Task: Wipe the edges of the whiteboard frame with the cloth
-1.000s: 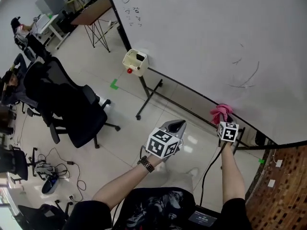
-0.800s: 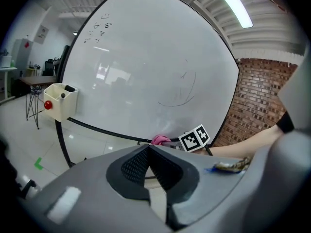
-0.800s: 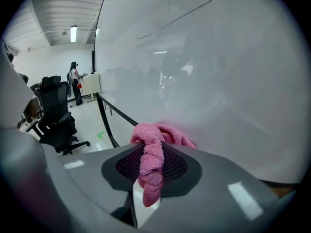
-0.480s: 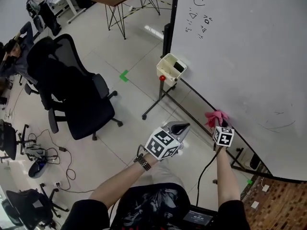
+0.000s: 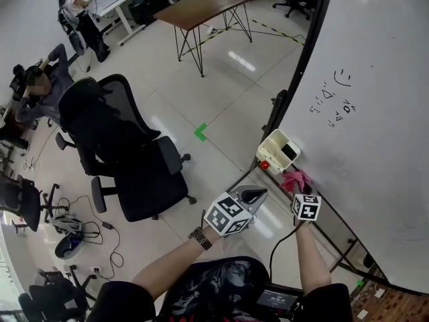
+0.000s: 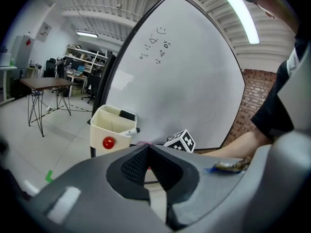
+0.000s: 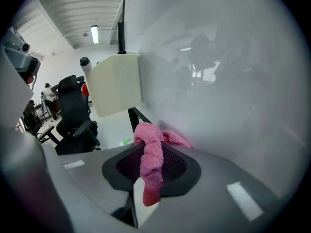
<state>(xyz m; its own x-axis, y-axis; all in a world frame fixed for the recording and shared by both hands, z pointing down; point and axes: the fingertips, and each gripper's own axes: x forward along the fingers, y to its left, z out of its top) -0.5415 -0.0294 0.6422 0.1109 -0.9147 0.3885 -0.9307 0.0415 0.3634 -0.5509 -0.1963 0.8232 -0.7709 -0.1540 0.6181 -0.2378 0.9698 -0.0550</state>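
**A:** What takes up most of the head view?

**B:** The whiteboard [image 5: 375, 113] fills the right side. Its dark frame [image 5: 301, 52] slants down from the top edge toward the centre. There are small scribbles on the board at upper right. A black office chair [image 5: 127, 159] stands left of centre on the pale floor, and a wooden table [image 5: 204, 5] is at the top.

**A:** And along the bottom of the board?

**B:** A cream box [image 5: 278, 151] hangs at the board's lower left corner, with a red knob on its front.

**A:** Where is the cloth?

**B:** The pink cloth [image 5: 295, 180] is right of centre, at the board's lower edge. It sits just beside the box, on the box's lower right.

**A:** Who has it?

**B:** The right gripper [image 5: 298, 190]. In the right gripper view its jaws are clamped on a bunched fold of the cloth, with one end sticking out toward the board and the other hanging down.

**A:** And the left gripper [image 5: 258, 194]?

**B:** It is at lower centre, left of the right one and apart from the board. Its jaws are pressed fully together with nothing between them.
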